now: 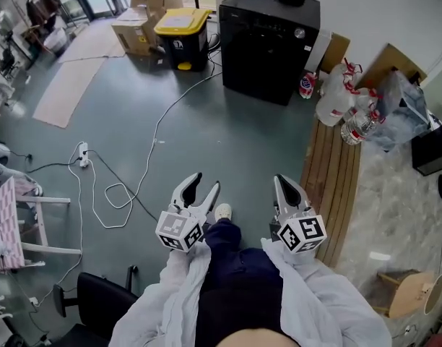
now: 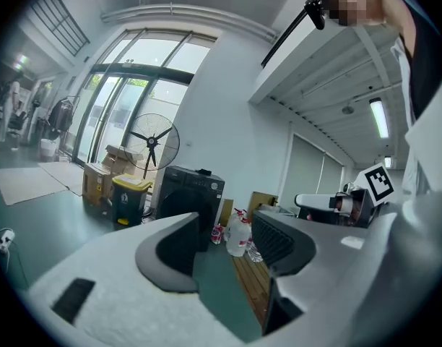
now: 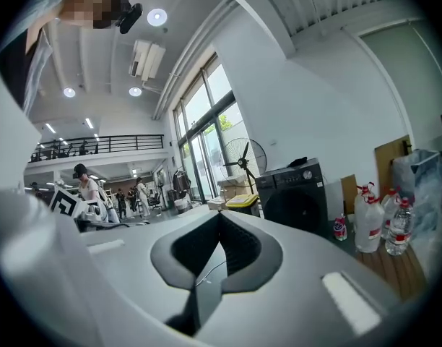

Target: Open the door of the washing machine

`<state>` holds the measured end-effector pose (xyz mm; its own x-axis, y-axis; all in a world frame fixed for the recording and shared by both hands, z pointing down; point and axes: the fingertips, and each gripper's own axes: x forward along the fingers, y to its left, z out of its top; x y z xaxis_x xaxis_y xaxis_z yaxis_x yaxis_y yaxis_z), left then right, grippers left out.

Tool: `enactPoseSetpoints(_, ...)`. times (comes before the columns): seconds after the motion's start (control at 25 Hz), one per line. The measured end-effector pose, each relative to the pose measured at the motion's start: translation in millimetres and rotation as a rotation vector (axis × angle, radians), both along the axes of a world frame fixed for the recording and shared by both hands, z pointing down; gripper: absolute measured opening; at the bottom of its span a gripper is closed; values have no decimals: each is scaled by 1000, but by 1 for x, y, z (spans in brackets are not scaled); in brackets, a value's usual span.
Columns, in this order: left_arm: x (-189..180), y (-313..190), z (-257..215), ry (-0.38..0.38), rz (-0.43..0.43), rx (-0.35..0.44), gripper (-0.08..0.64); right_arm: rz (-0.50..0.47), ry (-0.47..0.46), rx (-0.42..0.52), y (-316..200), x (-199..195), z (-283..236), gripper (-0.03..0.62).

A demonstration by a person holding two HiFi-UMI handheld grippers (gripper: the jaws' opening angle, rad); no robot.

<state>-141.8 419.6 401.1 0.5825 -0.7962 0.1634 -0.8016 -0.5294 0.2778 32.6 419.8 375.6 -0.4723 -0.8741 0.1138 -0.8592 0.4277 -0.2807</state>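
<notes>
Grey plastic jaws on the left gripper [image 1: 205,185] stand wide apart, and in its own view [image 2: 225,230] only green floor shows between them; it holds nothing. Right gripper [image 1: 282,182] has its tips closed together, empty too; its own view [image 3: 219,217] shows just a sliver of floor and cable behind the hollow of the pads.

Both grippers sit close in front of my body, roughly level, pointing the same way across the room.

Washing machine [image 1: 268,45] is black, upright against the far wall, well apart from both grippers, with open floor between. Nothing touches it yet.

- Bearing: straight ahead. In the head view the right gripper lines up with the machine's front; the left sits off to one side, so the machine lies ahead and to its right.
- From the right gripper view the machine [image 3: 293,194] is right of the jaws, with the dark round door facing me.
- From the left gripper view it [image 2: 188,201] shows partly behind the left jaw.
- Nearer hand: right, by my judgement, though only the left is open and ready.
- Door's handle edge: too dark to tell.

Yellow-lidded bin [image 1: 181,38] stands just beside the machine's left.
</notes>
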Motion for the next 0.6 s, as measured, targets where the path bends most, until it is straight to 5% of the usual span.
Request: enactPoseSetpoints(0.6, -31, -130, -2, -19, 52, 20, 216, 20, 17, 11, -127, -34, 1, 11)
